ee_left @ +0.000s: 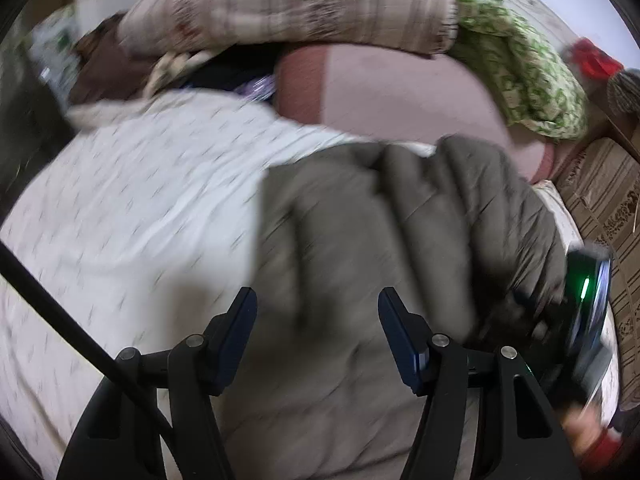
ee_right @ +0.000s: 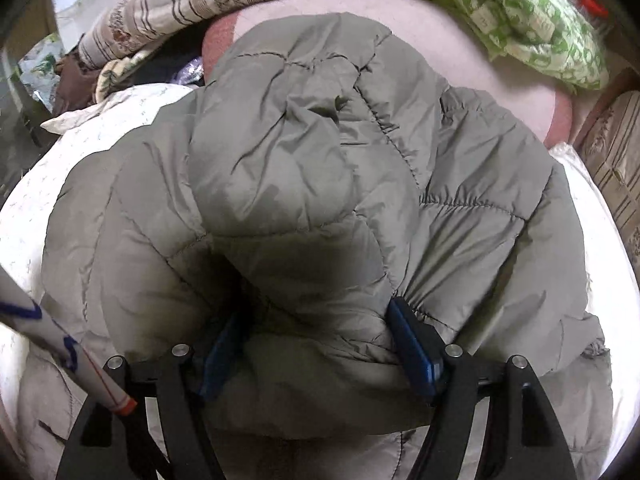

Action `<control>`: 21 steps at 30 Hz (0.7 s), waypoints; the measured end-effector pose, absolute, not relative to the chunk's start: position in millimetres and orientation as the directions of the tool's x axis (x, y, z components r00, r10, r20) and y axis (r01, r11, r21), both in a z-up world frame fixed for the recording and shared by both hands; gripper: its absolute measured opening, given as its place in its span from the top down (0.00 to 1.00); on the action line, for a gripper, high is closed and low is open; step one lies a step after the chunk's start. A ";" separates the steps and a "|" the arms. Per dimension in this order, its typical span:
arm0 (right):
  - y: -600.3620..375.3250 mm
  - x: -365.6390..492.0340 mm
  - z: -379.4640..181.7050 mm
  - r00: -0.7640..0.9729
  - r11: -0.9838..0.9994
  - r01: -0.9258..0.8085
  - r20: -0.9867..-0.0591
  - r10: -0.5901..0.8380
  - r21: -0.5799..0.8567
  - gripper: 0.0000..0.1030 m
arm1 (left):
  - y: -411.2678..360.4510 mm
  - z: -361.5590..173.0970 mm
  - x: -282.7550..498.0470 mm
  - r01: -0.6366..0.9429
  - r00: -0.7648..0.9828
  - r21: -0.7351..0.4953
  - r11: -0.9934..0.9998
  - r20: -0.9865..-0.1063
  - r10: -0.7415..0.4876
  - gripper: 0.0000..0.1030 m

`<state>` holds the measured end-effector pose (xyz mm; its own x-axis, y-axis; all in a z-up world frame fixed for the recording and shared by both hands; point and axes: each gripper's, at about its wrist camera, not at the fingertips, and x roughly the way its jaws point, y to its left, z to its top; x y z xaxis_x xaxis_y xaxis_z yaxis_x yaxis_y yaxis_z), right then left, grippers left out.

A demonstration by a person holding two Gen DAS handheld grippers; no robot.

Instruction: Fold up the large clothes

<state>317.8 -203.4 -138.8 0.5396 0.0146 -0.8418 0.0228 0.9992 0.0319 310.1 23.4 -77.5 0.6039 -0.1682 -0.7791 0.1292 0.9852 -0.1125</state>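
Note:
A grey-olive quilted puffer jacket [ee_right: 304, 184] lies bunched on a white patterned bedsheet [ee_right: 24, 216]. In the right wrist view my right gripper [ee_right: 320, 344] stands wide, and a thick fold of the jacket fills the gap and touches both blue pads [ee_right: 416, 352]. In the blurred left wrist view the jacket [ee_left: 360, 240] lies below my left gripper [ee_left: 318, 312], which is open and holds nothing. The other gripper's body with a green light [ee_left: 588, 292] shows at the jacket's right edge.
Striped bedding [ee_left: 288, 4] and a green patterned cloth [ee_left: 524, 80] are piled at the back on a pink blanket [ee_left: 400, 96]. A striped cushion [ee_left: 608, 200] lies to the right. A black cable [ee_left: 60, 320] crosses the left. A white tube with blue marks [ee_right: 60, 340] crosses the lower left.

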 end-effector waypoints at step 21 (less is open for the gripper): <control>-215.4 278.3 -145.5 0.647 0.997 -0.014 -0.760 0.067 0.076 0.25 | -64.6 -149.0 434.9 0.210 0.463 -0.083 0.974 -0.869 -0.174 0.37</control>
